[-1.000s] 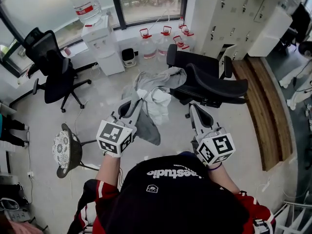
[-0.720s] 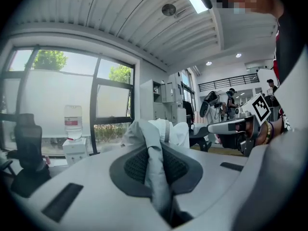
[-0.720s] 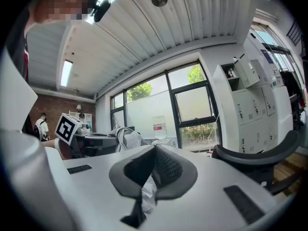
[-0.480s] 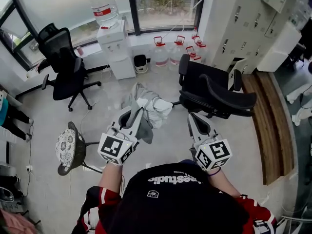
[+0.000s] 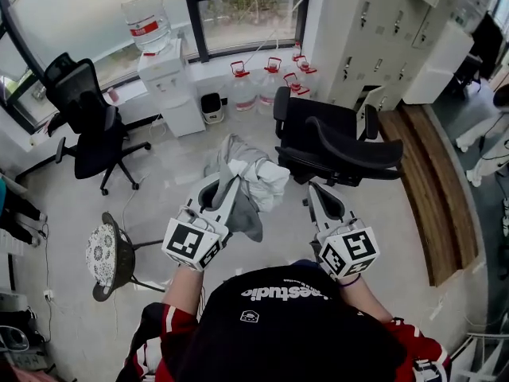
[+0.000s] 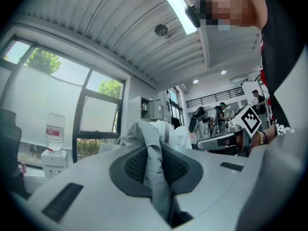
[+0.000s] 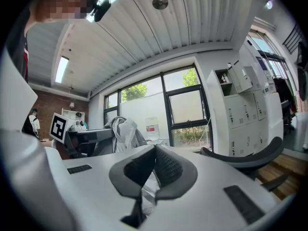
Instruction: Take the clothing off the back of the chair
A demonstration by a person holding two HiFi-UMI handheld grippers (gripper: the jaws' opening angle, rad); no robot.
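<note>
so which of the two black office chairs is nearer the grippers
The black chair by the lockers, just beyond the right gripper; the other chair stands off by the window.

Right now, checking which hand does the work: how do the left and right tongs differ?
The left tongs are shut on the grey clothing, held off the chair; the right tongs are shut with no clothing hanging from them. The left tongs sit at the bundle, the right tongs nearer the chair. Both carry a marker cube.
</note>
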